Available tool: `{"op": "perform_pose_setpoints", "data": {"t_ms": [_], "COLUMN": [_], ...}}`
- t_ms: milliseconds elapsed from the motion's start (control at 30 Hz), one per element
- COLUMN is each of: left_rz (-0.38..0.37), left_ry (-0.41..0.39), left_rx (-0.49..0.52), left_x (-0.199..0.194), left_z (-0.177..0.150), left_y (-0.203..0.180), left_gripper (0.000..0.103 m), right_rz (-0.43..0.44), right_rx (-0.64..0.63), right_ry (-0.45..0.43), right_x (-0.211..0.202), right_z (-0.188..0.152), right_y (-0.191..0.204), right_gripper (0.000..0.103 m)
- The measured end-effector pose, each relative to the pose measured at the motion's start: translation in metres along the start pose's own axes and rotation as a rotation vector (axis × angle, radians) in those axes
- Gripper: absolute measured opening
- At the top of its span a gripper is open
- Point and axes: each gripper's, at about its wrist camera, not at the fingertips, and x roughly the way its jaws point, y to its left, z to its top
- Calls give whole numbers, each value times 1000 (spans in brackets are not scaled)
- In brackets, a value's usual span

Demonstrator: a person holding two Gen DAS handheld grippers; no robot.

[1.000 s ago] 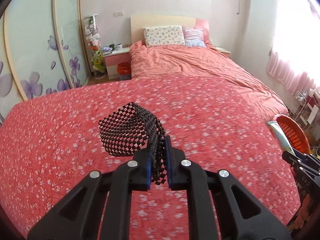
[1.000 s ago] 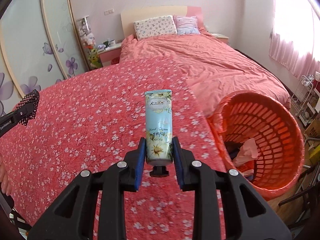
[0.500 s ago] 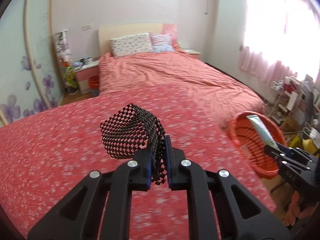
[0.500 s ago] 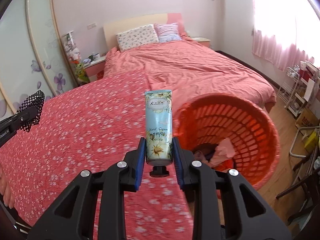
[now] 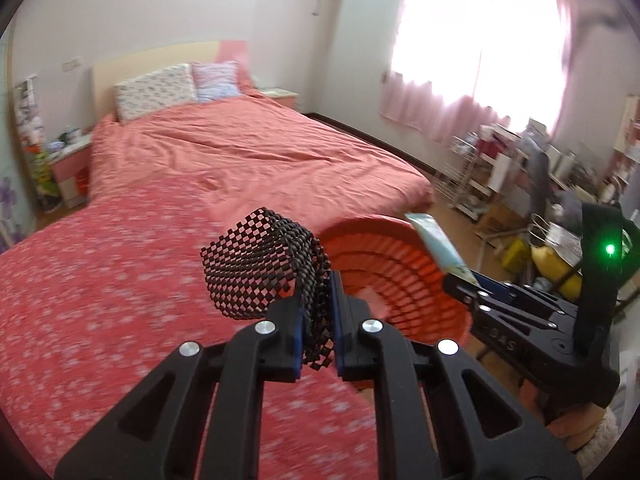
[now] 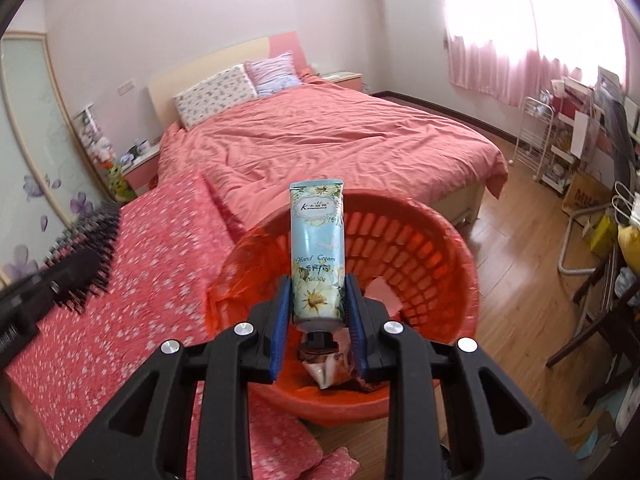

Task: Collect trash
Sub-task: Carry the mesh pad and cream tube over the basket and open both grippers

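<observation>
1. The hand cream tube (image 6: pixel 317 248) stands upright, cap down, pinched near its lower end by the right gripper (image 6: pixel 318 300). In the right wrist view it sits in front of the mouth of the orange laundry-style basket (image 6: pixel 452 276).
2. The black mesh mat piece (image 5: pixel 260 268) is folded and clamped between the pads of the left gripper (image 5: pixel 318 320), over the floral bedspread (image 5: pixel 100 280) just beside the basket's rim.
3. The basket already holds a pink scrap (image 6: pixel 384 294) and a wrapper (image 6: pixel 332 366), so this reads as the drop-off step.
4. To do it well, I'd bring each load fully over the opening before releasing, tube first since it looks closer. The light mesh may snag on a pad.
5. Both grippers tilt downward toward the basket, side by side.
</observation>
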Motion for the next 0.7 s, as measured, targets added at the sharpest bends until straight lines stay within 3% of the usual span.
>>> {"op": "perform_pose_setpoints", "data": {"t_ms": [167,200,233,267,300,333,400,567,700], "left_rz": [-42,-41,-34,-23,-8,-1,7,65,135], "left_ry": [57,68,86,93,101,105,116,109,52], "left_rx": [14,12,8,3,-6,-10,-18,-17,-4], "left_x": [43,50,60,66,73,76,81,65,30], "left_z": [7,7,7,8,7,6,2,-10,-23], "left_y": [-25,-28,-30,-30,-28,-27,-22,-2,9], "left_gripper": [15,21,33,40,48,49,49,55,67], "right_rz": [46,56,63,72,76,67,54,4,-68], "right_rx": [66,74,84,91,95,96,90,56,23], "right_ry": [-4,2,10,14,12,2,-27,-60,-121], "right_x": [12,15,18,21,22,21,14,0,-20], "right_z": [13,15,17,18,19,19,15,2,-7], "right_y": [-20,-23,-25,-28,-30,-31,-33,-29,-21], "right_gripper": [27,28,30,34,47,61,72,83,94]}}
